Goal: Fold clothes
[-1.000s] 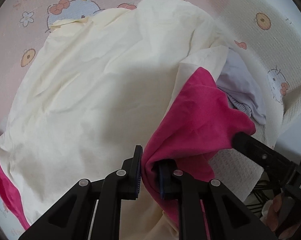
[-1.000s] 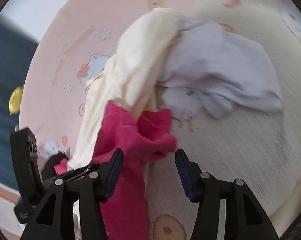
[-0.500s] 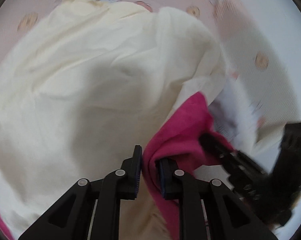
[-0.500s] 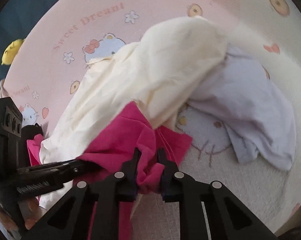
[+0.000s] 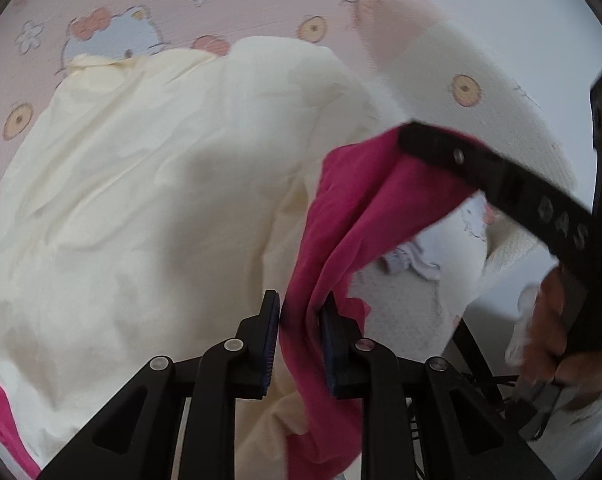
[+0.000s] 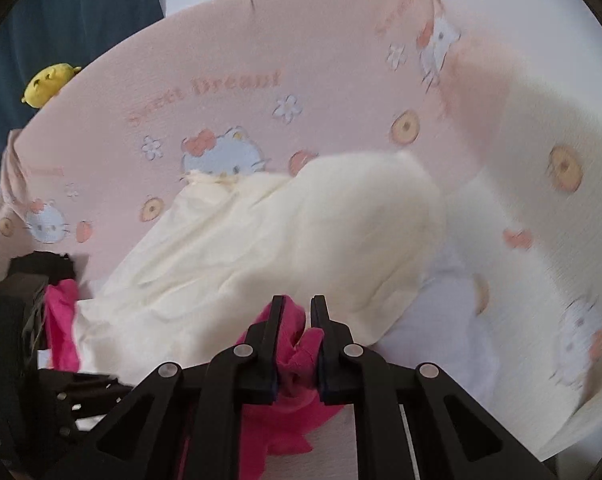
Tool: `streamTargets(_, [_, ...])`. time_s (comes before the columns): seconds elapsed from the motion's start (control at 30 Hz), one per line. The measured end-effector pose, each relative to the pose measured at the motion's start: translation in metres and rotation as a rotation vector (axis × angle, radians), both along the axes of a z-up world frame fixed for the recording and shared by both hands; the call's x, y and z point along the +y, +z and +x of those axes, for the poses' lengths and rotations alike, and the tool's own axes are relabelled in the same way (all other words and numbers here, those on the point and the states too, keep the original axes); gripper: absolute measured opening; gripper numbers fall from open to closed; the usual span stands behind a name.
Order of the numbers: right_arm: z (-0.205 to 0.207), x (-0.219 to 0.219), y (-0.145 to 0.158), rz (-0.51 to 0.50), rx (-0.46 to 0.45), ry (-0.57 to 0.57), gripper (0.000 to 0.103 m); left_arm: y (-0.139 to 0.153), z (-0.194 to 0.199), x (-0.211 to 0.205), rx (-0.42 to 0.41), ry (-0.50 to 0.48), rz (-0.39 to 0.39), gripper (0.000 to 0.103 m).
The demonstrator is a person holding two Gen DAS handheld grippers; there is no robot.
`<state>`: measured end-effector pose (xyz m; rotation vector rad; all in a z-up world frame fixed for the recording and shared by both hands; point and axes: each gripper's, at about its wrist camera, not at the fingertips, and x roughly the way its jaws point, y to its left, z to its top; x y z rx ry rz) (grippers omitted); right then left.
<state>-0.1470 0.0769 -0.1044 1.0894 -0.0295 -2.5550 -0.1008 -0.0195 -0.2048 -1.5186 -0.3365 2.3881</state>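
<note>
Since a second ago the right claw [image 6: 293,344] has gone from spread wide beside the pink cloth [image 5: 365,216] to pressed onto a bunched fold of it, and since half a second ago it has lifted that fold higher — in the left wrist view its black finger [image 5: 497,184] now crosses the upper right with the cloth draped from its tip, where earlier it sat low at the edge. The left claw [image 5: 299,340] has kept its pinch on the same cloth throughout, its ribbed blue pads nearly together around a thick fold. The cloth now hangs stretched between the two claws as a slack, creased band. The lilac garment [image 6: 441,320], plain in the earlier right wrist frames, is now mostly covered by the cream garment [image 5: 161,184].

The pink cloth is soft, matte, vivid magenta; another strip of it shows at the lower left edge of the left wrist view. The cream garment is thin, crinkled woven fabric, spread broad over the bed [image 6: 221,60] and humped at its far end. The bed cover is pale pink with a fine ribbed weave, printed with cats, flowers and round biscuits — it turns cream-white on the right. A yellow plush toy [image 6: 49,82] sits at the bed's far left edge. A hand [image 5: 557,332] grips the right claw's handle.
</note>
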Motion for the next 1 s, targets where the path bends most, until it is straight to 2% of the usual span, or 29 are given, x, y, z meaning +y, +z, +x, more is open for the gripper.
streamTargets(0.07, [0.000,0.008,0.006,0.034,0.018,-0.030,0.010,0.002,-0.001,0.007,0.000,-0.014,0.003,0.034])
streamTargets(0.2, [-0.001,0.030,0.012,0.100,0.043,-0.100,0.010,0.007,0.000,0.015,0.023,-0.027,0.024,0.037])
streamTargets(0.27, [-0.004,0.042,0.007,0.098,0.025,-0.124,0.010,0.011,0.006,0.014,0.035,-0.021,0.024,0.047])
streamTargets(0.5, [0.003,0.060,-0.010,0.043,-0.049,-0.100,0.011,0.015,0.012,0.014,0.038,-0.001,-0.029,0.048])
streamTargets(0.57, [0.006,0.064,-0.015,0.024,-0.071,-0.084,0.019,0.014,0.018,0.008,0.035,0.012,-0.024,0.048])
streamTargets(0.63, [0.010,0.067,-0.019,0.010,-0.108,-0.095,0.051,0.016,0.026,0.001,0.029,0.035,-0.010,0.048])
streamTargets(0.67, [0.013,0.068,-0.020,-0.001,-0.121,-0.104,0.056,0.017,0.030,-0.003,0.027,0.049,0.005,0.048])
streamTargets(0.73, [0.022,0.075,-0.020,-0.054,-0.136,-0.123,0.058,0.018,0.036,-0.012,0.025,0.076,0.026,0.048])
streamTargets(0.83, [0.038,0.090,-0.020,-0.194,-0.176,-0.129,0.059,0.020,0.042,-0.019,0.011,0.127,-0.011,0.048])
streamTargets(1.0, [0.068,0.107,-0.027,-0.317,-0.205,-0.166,0.063,0.029,0.052,-0.020,0.014,0.152,-0.011,0.048])
